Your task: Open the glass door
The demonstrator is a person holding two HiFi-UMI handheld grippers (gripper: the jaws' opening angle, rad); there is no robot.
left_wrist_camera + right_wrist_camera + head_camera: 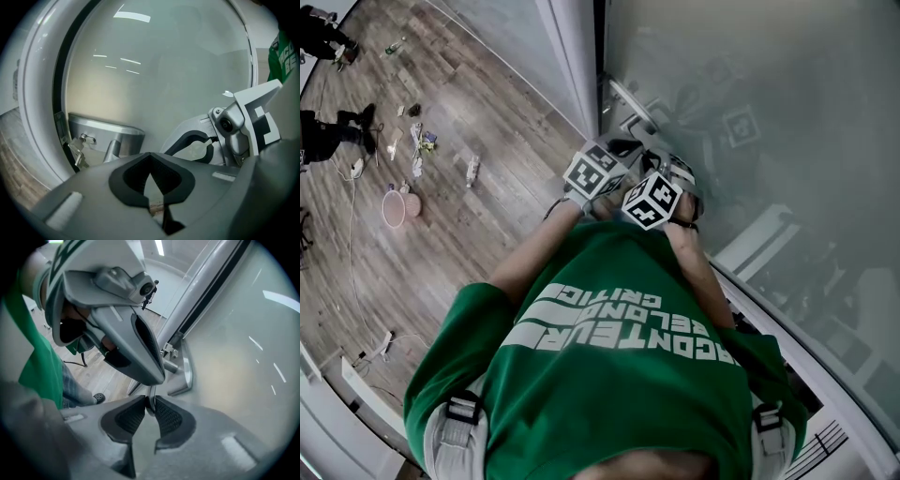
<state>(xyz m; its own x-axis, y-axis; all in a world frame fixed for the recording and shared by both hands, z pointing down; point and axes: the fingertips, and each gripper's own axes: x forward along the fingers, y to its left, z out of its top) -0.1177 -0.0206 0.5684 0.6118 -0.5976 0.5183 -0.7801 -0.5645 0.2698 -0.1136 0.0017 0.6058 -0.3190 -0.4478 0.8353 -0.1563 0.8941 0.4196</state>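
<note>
The frosted glass door (769, 94) carries a metal lock plate (105, 136) with a key (84, 138) in it and a lever handle (169, 366). In the right gripper view my right gripper (151, 401) is shut on the thin end of that handle, its pads against both sides. My left gripper (150, 157) hovers just above and beyond it, fingertips meeting. Whether it holds anything I cannot tell. In the head view both marker cubes, the left (593, 172) and the right (652, 200), sit side by side at the door's edge.
The pale door frame (577, 56) runs along the glass's left edge. Small items and cables lie on the wooden floor (412, 150) at the left, beside a pink round thing (394, 208). A person in black (323, 37) is at the far top left.
</note>
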